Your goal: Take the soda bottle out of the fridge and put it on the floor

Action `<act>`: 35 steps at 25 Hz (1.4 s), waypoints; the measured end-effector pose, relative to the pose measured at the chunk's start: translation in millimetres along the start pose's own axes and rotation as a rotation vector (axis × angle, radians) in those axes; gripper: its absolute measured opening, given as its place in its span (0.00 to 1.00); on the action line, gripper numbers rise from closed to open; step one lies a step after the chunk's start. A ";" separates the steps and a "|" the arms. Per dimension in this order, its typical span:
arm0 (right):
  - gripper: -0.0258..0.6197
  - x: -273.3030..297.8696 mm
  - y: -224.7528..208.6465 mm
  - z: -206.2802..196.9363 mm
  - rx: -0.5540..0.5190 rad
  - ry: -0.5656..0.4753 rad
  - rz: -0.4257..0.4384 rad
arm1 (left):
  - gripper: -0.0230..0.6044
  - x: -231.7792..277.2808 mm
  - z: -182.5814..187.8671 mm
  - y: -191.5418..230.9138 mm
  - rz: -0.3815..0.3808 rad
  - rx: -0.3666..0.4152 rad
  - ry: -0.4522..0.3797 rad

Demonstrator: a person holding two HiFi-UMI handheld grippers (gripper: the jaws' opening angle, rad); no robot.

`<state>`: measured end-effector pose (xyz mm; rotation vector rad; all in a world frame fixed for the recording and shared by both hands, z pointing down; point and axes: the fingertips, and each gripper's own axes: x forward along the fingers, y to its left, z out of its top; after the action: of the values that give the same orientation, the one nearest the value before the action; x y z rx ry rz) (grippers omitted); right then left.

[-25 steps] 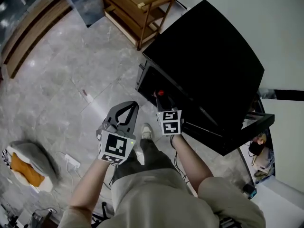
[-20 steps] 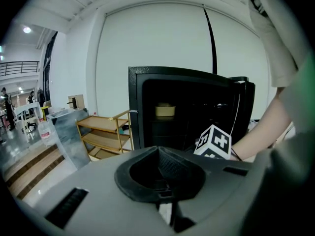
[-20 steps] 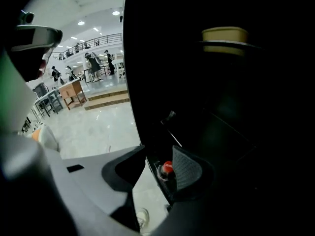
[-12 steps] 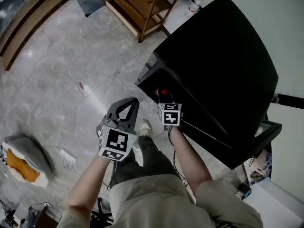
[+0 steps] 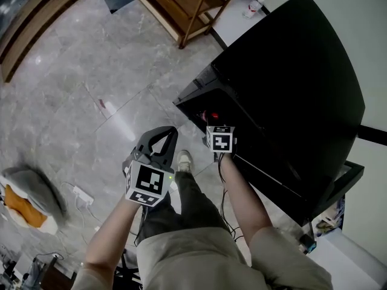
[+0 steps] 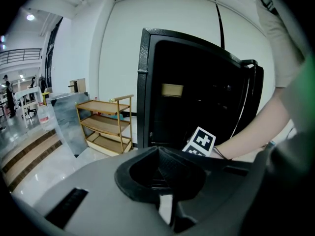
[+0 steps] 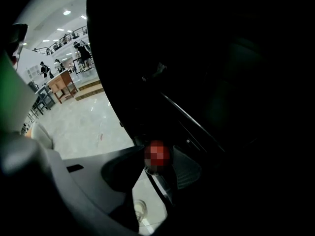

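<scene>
The black fridge [image 5: 290, 71] stands open, its inside very dark. A soda bottle's red cap [image 5: 211, 115] shows low inside the opening. My right gripper [image 5: 212, 121] reaches into the fridge at that cap. In the right gripper view the red cap [image 7: 157, 154] sits between the spread jaws of my right gripper [image 7: 158, 165], which is open; contact is not visible. The bottle's body is hidden in the dark. My left gripper [image 5: 170, 133] hangs over the floor left of the fridge, shut and holding nothing. From the left gripper view my left gripper [image 6: 160, 154] faces the fridge [image 6: 197, 92].
A wooden shelf rack [image 5: 187, 5] stands beyond the fridge, also in the left gripper view [image 6: 103, 124]. A power strip [image 5: 81, 195] and a grey-and-orange cushion [image 5: 27, 201] lie on the marble floor [image 5: 78, 89] at left. My shoe [image 5: 184, 161] is between the grippers.
My right gripper has pushed a little deeper into the fridge toward the red cap. The left gripper has stayed where it was, still shut. The head view has shifted slightly.
</scene>
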<state>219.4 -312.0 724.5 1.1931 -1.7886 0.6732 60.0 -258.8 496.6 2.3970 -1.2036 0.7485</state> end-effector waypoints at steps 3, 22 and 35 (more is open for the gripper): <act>0.28 8.1 3.3 -3.5 -0.005 0.000 0.022 | 0.05 2.7 -7.5 4.9 0.007 -0.002 0.016; 0.22 -8.2 8.9 -4.7 -0.051 0.012 0.023 | 0.05 -22.7 -4.2 6.0 0.032 0.007 0.018; 0.22 -129.3 36.7 70.0 -0.074 -0.137 0.084 | 0.05 -94.3 30.5 15.1 0.106 0.011 -0.016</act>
<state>183.0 -294.6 578.4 1.1428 -1.9695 0.5793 9.8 -224.4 416.9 2.3672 -1.3458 0.7703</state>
